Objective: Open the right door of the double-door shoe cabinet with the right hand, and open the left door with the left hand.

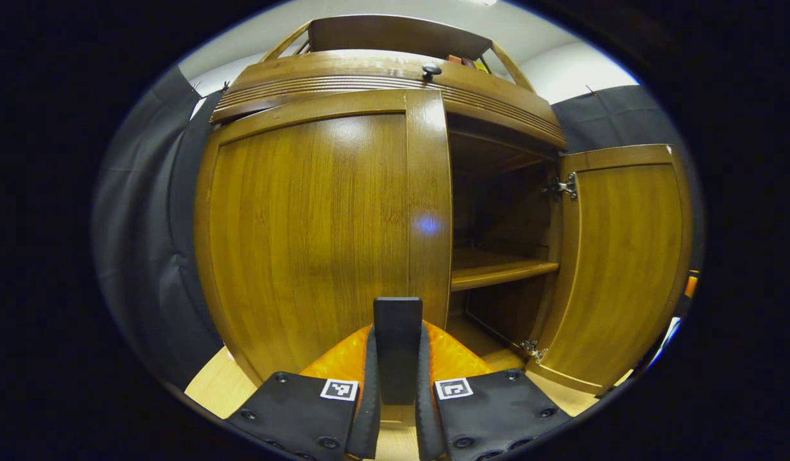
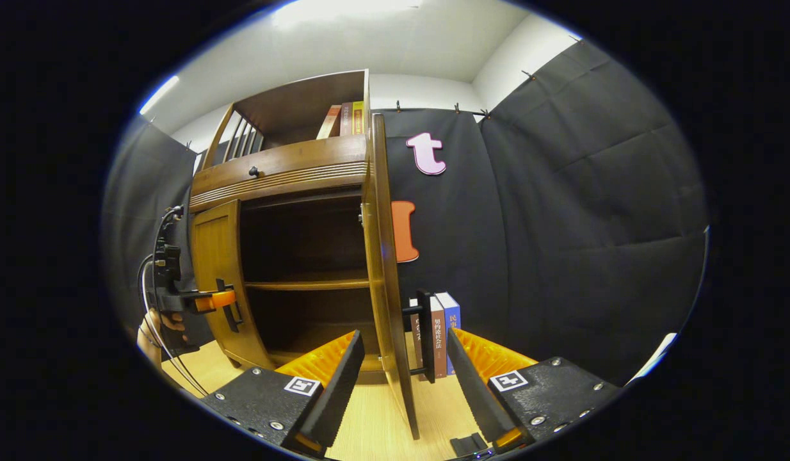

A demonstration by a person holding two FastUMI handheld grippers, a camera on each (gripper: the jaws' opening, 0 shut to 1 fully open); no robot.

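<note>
The wooden shoe cabinet (image 1: 395, 70) fills the left gripper view. Its left door (image 1: 305, 230) stands closed or nearly so. My left gripper (image 1: 398, 333) is shut on that door's dark upright handle (image 1: 398, 320). The right door (image 1: 625, 262) is swung wide open, baring an inner shelf (image 1: 497, 269). In the right gripper view the right door (image 2: 383, 256) shows edge-on, with its handle (image 2: 426, 336) between the spread fingers of my open right gripper (image 2: 403, 334), which touch nothing. A hand holds the left gripper (image 2: 203, 301) at the left door (image 2: 217, 275).
Several books (image 2: 443, 333) stand on the wooden floor (image 2: 369, 416) just behind the open right door. More books (image 2: 344, 118) sit on the cabinet's top rack. A small knob (image 1: 431, 70) marks the drawer front. Black cloth walls (image 2: 561, 224) close in on the right.
</note>
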